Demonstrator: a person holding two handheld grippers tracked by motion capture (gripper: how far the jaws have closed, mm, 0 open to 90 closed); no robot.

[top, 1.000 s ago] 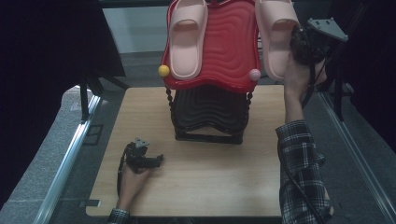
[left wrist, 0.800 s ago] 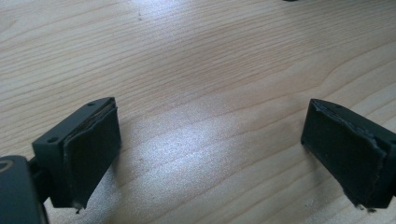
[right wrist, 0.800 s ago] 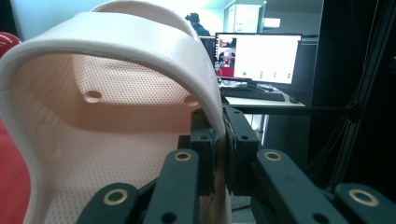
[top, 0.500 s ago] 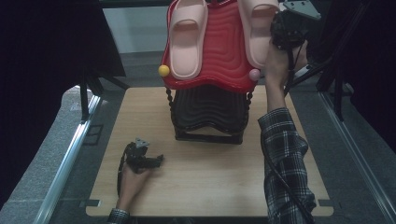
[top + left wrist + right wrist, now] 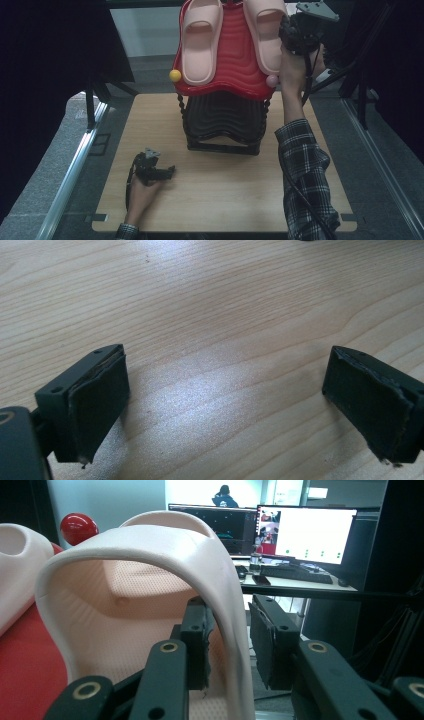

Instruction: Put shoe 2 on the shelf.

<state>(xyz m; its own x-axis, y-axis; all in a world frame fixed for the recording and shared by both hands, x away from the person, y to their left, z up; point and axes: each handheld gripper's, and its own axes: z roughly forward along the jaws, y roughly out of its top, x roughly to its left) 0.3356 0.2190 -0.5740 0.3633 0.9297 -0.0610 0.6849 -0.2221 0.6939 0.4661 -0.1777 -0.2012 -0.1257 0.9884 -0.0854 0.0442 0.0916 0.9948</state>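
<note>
Two pink slippers lie on the tilted red top shelf [image 5: 230, 70] of a shoe rack. The left slipper [image 5: 200, 42] lies free. My right gripper [image 5: 292, 32] is held high at the rack's right side, shut on the outer edge of the right slipper [image 5: 262, 35]. In the right gripper view the jaws of my right gripper [image 5: 230, 625] stand on both sides of that slipper's strap [image 5: 150, 570], one inside, one outside. My left gripper [image 5: 167, 172] rests on the wooden table [image 5: 225, 195] at front left, open [image 5: 225, 405] with bare wood between its jaws.
The rack's black lower shelf [image 5: 225, 120] stands at the table's back middle. A yellow ball [image 5: 175, 75] and a pink ball [image 5: 271, 81] cap the rack's front posts; a red ball [image 5: 78, 527] caps a rear post. Monitors [image 5: 305, 532] stand on a desk behind.
My right gripper has moved left with the right slipper, bringing it from beyond the rack's right edge onto the red shelf. The left gripper has stayed still.
</note>
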